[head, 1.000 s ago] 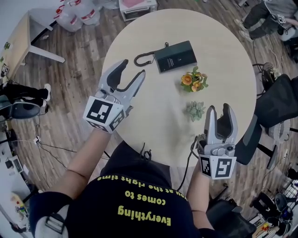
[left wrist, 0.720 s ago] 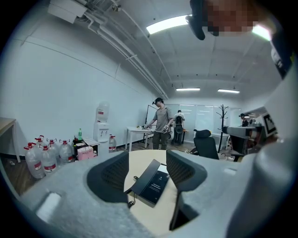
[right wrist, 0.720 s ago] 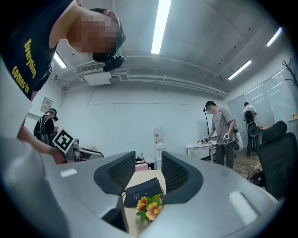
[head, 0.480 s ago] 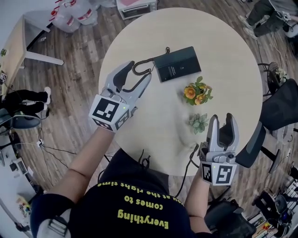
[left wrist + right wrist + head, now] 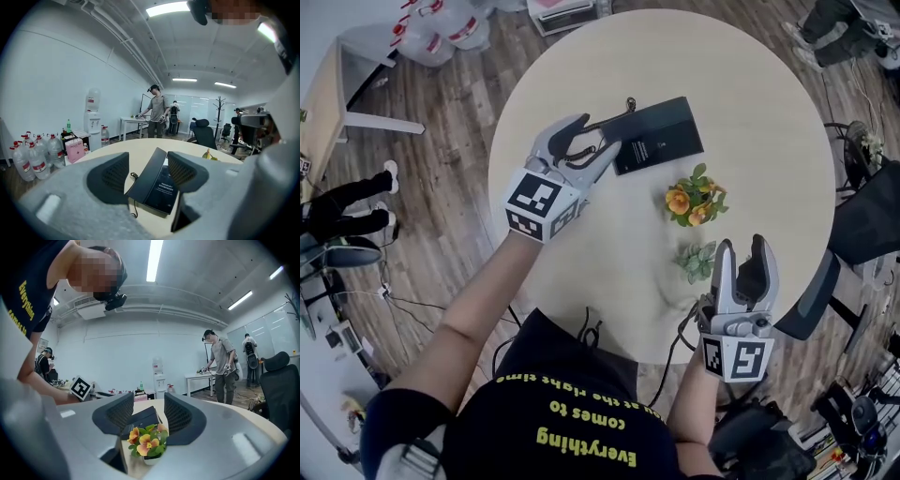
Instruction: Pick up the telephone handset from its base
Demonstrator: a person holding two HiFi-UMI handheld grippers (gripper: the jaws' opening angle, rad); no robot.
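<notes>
Hovering at the near end of the telephone (image 5: 661, 139), far left on the table (image 5: 769, 112), your left claw (image 5: 596, 137) is wide open, empty. The handset (image 5: 145, 178) seems light, stiff, slick plastic: pinch mid-length. Its cord (image 5: 626, 103) will drag. Your right claw (image 5: 742, 244) is opening, empty, beside a small plant (image 5: 697, 260); flowers (image 5: 692, 199) stand clear

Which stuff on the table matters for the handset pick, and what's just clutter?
Job: telephone, its coiled cord, left gripper, open at the phone's cord end.
Clutter: orange flower pot, small succulent.
</notes>
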